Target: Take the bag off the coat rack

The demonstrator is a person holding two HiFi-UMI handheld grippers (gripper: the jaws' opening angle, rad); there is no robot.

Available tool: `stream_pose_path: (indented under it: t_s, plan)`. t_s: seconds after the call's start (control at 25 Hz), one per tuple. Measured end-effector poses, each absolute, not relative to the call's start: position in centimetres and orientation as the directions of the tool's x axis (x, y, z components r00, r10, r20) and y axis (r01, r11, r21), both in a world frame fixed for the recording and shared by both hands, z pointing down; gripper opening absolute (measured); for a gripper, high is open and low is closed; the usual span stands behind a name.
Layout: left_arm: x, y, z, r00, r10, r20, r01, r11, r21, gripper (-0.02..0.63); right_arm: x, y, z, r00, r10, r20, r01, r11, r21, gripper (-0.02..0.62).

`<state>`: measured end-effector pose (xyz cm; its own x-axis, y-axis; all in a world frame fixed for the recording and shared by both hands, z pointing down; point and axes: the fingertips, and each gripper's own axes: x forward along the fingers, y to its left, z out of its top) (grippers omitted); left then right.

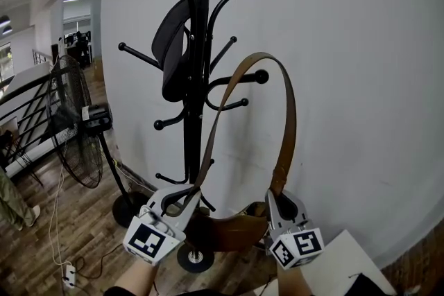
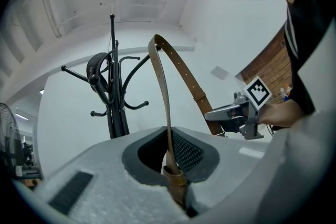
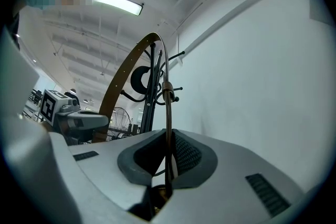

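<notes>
A black coat rack (image 1: 198, 80) stands against the white wall, with a black cap (image 1: 172, 45) on one of its arms. The brown bag (image 1: 232, 231) hangs low between my two grippers. Its strap (image 1: 286, 114) arches up over the knobbed hook (image 1: 261, 76); whether it touches the hook I cannot tell. My left gripper (image 1: 182, 199) is shut on the strap's left run, seen pinched between the pads (image 2: 185, 152) in the left gripper view. My right gripper (image 1: 281, 201) is shut on the right run of the strap (image 3: 168, 128), near the buckle.
A standing fan (image 1: 76, 128) is on the wooden floor to the left of the rack, in front of a railing (image 1: 28, 114). A power strip (image 1: 68, 275) with its cable lies on the floor. The rack's round base (image 1: 194, 258) is under the bag. A white board (image 1: 347, 261) lies at lower right.
</notes>
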<state>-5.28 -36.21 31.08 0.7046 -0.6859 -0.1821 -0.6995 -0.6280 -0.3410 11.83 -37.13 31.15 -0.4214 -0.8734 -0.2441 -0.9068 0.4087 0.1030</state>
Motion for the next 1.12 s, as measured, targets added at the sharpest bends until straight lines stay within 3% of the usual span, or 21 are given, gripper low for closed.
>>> stream_pose_path:
  t_s: [1.12]
  plan:
    - [-5.2, -26.0, 37.8, 0.584, -0.806, -0.096, -0.803, -0.555, -0.219, 0.018, 12.4, -28.5, 37.8, -0.519, -0.847, -0.117, -0.854, 0.520, 0.025, 0.026]
